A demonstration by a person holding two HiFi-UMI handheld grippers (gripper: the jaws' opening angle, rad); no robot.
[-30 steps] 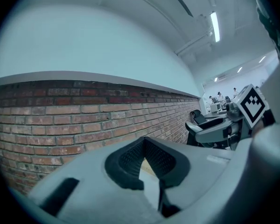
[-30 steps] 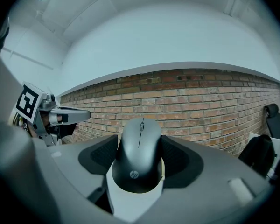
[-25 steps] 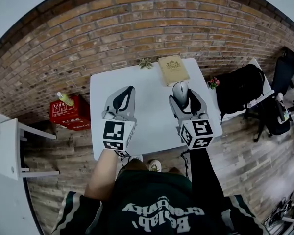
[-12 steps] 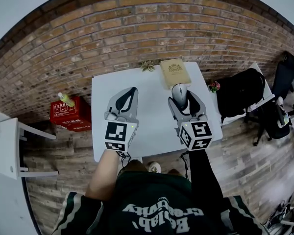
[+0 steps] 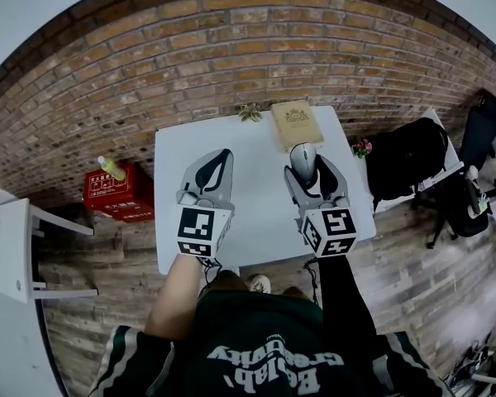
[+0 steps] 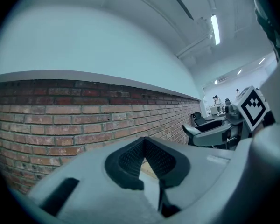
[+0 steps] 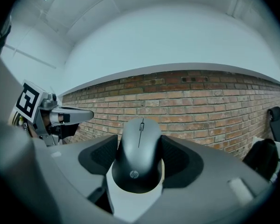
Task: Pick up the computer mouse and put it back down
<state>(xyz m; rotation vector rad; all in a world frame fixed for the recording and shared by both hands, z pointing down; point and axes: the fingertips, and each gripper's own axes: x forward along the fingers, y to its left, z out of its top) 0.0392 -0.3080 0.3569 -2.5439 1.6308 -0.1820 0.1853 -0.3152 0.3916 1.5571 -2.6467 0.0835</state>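
White rectangular worktop (image 5: pixel 256 201) below a red brick wall (image 5: pixel 231 48), bare between the grippers. The left gripper (image 5: pixel 212 162) has its jaws closed together, empty. The right gripper (image 5: pixel 311 165) clamps the sides of a grey plastic computer mouse (image 7: pixel 139 158) near the worktop's right edge, just short of a tan book (image 5: pixel 296 124). Only the right gripper view shows the mouse's "hp" logo.

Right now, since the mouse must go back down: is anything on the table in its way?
Nothing visible does. The right claw grips the mouse over bare white table. The tan book lies just beyond the mouse, and the small plant sits beside the book. The left claw is well off to the side.
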